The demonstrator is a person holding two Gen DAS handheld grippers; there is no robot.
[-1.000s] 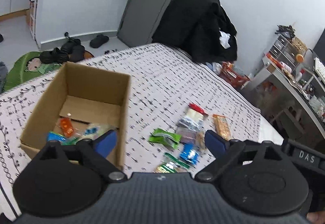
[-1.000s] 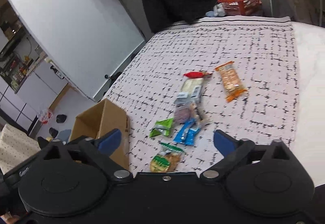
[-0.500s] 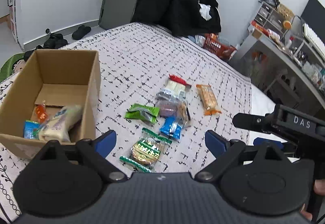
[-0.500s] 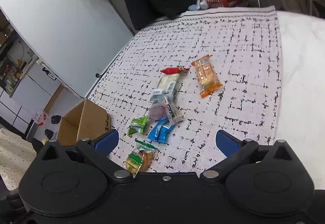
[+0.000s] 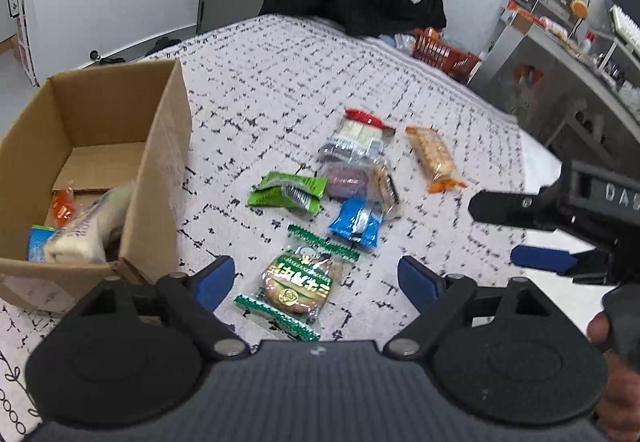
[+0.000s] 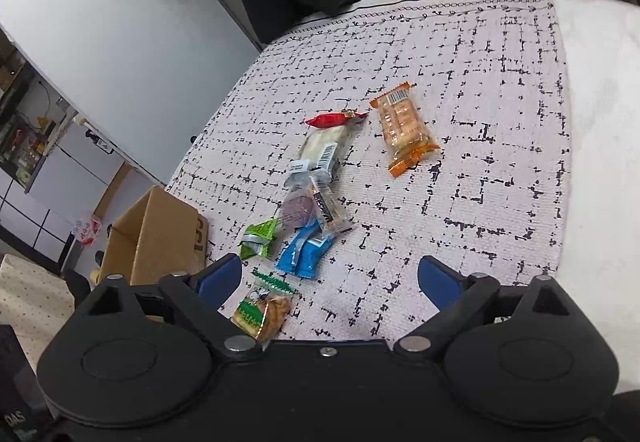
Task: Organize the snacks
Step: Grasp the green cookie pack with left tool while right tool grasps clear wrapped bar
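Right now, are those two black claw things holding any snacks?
Left gripper: open, jaws just narrowing, empty above the green-edged clear cookie packet.
Right gripper: open, also narrowing, holding nothing.

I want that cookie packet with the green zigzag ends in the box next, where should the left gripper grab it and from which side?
The cookie packet lies flat on the cloth, alone, just ahead of the open left gripper. Probably come from above and close the jaws across its narrow width at the puffed middle; the crimped green ends are thin and could slip.
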